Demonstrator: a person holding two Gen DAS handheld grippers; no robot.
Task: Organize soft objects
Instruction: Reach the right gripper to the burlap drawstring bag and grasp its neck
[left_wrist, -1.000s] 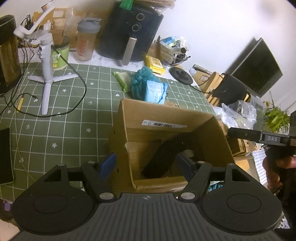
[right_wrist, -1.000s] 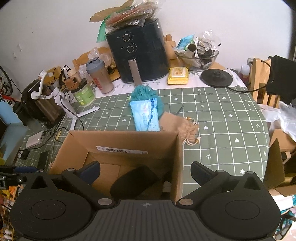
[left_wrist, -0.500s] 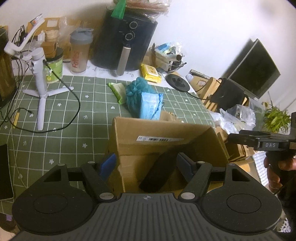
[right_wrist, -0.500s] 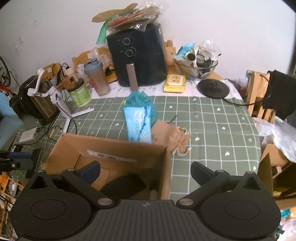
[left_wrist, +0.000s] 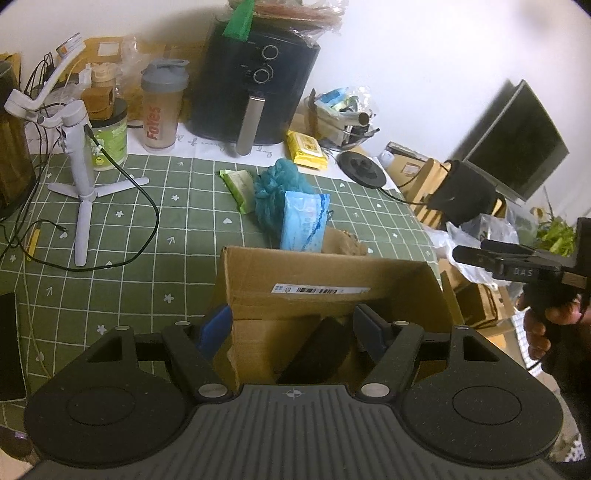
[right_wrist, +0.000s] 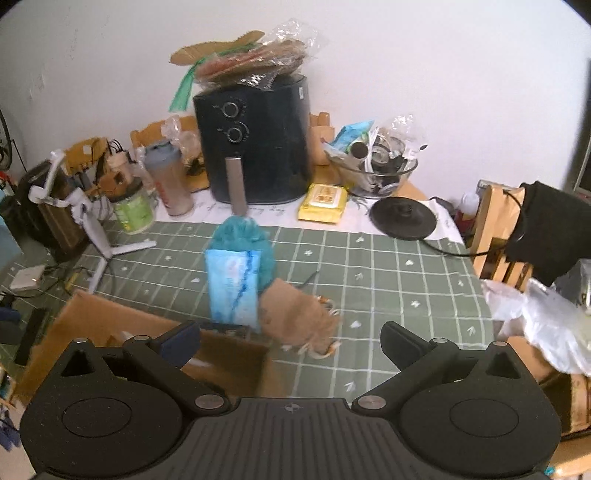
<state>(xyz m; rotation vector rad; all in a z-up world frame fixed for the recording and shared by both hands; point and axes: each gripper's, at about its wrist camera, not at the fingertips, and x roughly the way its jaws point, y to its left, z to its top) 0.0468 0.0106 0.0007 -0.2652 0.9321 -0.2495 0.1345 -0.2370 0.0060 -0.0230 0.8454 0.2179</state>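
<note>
An open cardboard box (left_wrist: 325, 284) sits on the green checked tablecloth with a black soft object (left_wrist: 317, 350) inside. It also shows in the right wrist view (right_wrist: 110, 325). Behind it lie a blue tissue pack (left_wrist: 303, 221), a teal bath pouf (left_wrist: 273, 188), a green packet (left_wrist: 236, 188) and a brown drawstring pouch (right_wrist: 295, 314). The pack (right_wrist: 232, 288) and pouf (right_wrist: 243, 240) also show in the right wrist view. My left gripper (left_wrist: 291, 325) is open and empty over the box's near edge. My right gripper (right_wrist: 291, 339) is open and empty, above the box's right corner and the pouch.
A black air fryer (right_wrist: 255, 147), shaker bottle (left_wrist: 162, 107), green jar (left_wrist: 110, 136), white tripod (left_wrist: 81, 177) with cable, yellow wipes pack (right_wrist: 325, 199), glass bowl of clutter (right_wrist: 376, 166) and black round base (right_wrist: 402, 218) stand at the back. Bags and a chair crowd the right edge (right_wrist: 535, 302).
Both grippers have pulled back and up from the box, so it sits lower in both views. The right view has shifted right toward the pouch. Both stay open.
</note>
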